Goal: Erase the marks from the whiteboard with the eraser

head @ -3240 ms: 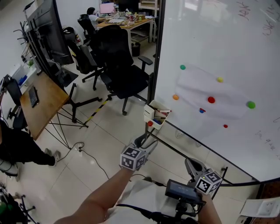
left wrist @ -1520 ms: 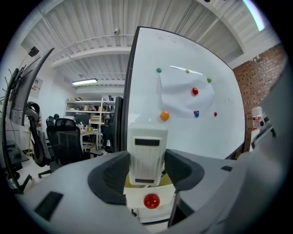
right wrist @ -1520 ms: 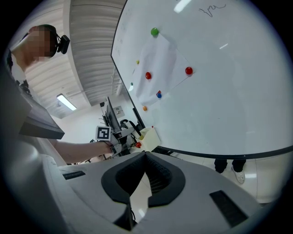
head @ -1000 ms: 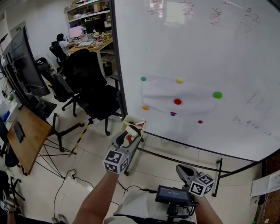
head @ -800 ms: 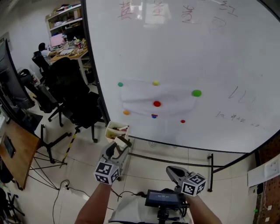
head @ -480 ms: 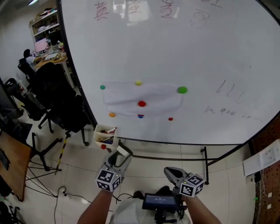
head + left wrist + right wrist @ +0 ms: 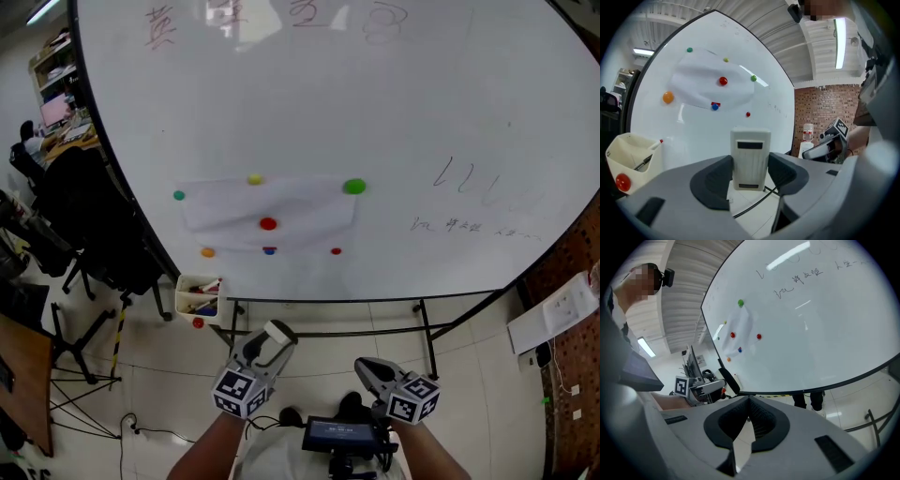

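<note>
Left tool (image 7: 270,339) grips the eraser (image 7: 750,154); whiteboard (image 7: 375,103) marks (image 7: 464,178) lie at two o'clock; right tool (image 7: 367,368) sits closed, empty.

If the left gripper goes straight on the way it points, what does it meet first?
Likely the whiteboard, just under the pinned sheet; the eraser in the left gripper would touch first. Nothing shows in between, though depth is unclear.

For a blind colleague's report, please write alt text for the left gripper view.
The left gripper clamps a pale grey rectangular plastic eraser upright between its dark jaws, facing a whiteboard dotted with small coloured round magnets. A cream plastic pen tray sits at left; the right gripper shows at right.
</note>
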`<state>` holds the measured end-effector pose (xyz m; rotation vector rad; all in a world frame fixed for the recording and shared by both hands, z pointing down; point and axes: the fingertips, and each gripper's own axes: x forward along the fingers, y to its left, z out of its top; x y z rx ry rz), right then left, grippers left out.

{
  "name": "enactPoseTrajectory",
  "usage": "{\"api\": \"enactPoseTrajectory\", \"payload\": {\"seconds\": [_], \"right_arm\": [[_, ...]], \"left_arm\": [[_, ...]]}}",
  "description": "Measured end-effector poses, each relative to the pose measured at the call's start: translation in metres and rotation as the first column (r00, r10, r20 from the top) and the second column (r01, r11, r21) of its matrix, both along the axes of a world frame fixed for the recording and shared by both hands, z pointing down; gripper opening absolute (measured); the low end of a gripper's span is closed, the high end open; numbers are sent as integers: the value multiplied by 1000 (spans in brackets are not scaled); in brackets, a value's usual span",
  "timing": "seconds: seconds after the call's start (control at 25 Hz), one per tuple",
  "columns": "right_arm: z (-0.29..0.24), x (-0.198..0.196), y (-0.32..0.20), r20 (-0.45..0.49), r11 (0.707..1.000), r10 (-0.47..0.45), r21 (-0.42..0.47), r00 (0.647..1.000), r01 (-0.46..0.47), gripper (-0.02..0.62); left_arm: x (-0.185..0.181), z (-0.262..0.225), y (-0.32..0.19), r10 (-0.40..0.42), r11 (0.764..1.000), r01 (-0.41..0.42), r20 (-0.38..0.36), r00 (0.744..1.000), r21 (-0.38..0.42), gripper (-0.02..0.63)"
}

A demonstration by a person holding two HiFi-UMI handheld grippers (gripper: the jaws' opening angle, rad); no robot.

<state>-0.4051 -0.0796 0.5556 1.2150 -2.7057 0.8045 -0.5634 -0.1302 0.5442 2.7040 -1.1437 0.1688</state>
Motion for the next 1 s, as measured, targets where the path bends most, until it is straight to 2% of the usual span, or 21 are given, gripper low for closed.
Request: {"api": "enactPoseTrajectory", "payload": {"seconds": [0.16,0.48,0.76,1.0], "right_arm": [[-1,10,-6,11,1000,25,7,1000,-26,15],[-14,36,-26,31,998,16,57,999,-18,15],[-8,80,-36,48,999,6,50,999,-9,15],[-21,127,-50,67,998,-7,64,998,2,15]], "left_arm": [[13,-1,0,27,1000,-27,27,999,0,273],[35,-3,-5,13,1000,-13,42,999,-1,273],[91,-2,-6,23,999,-22,43,999,-26,273],[151,-5,-19,30,999,-27,73,997,-33,273]]}}
